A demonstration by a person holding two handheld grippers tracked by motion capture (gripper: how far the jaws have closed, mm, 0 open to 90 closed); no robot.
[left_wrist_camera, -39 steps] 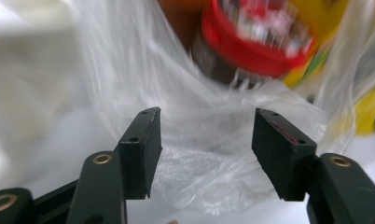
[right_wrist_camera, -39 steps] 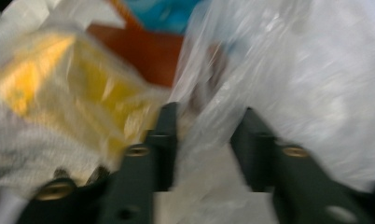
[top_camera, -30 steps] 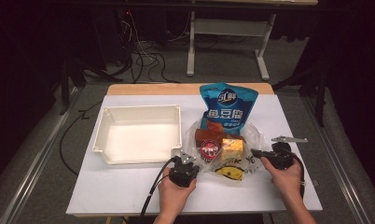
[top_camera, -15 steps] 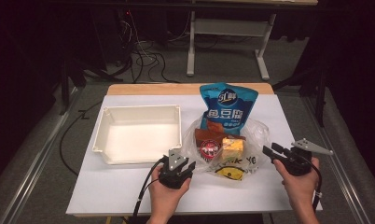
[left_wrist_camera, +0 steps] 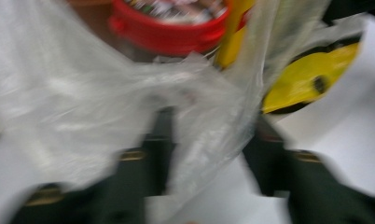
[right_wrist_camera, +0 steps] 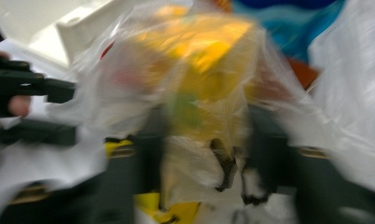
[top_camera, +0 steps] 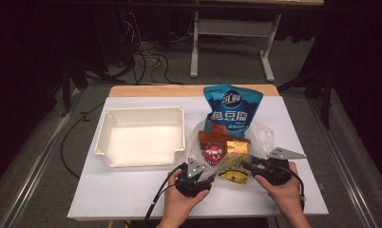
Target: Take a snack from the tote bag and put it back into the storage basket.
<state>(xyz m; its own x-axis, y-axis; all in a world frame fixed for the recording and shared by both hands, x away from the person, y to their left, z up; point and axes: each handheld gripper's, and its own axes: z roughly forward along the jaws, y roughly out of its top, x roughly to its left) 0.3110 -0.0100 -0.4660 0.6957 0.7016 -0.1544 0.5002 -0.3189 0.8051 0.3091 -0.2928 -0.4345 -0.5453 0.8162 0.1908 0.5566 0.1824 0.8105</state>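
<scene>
Clear crinkled plastic bag (top_camera: 227, 152) of snack packets lay on the white table (top_camera: 132, 194), right of the white rectangular tray (top_camera: 140, 135). Left gripper (left_wrist_camera: 209, 140) stood parted, film between its jaws. Right gripper (right_wrist_camera: 204, 144), lately closing, straddled film; grip undeterminable.

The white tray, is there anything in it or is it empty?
Empty. In the high view the white tray shows only its bare white bottom. The snacks sit beside it in the clear plastic bag.

Blurred. Clear plastic bag (right_wrist_camera: 209, 107) with yellow packet (right_wrist_camera: 199, 51) inside lies between the right gripper (right_wrist_camera: 206, 140) jaws, which have just been closing; left gripper (right_wrist_camera: 31, 88) at left edge.
</scene>
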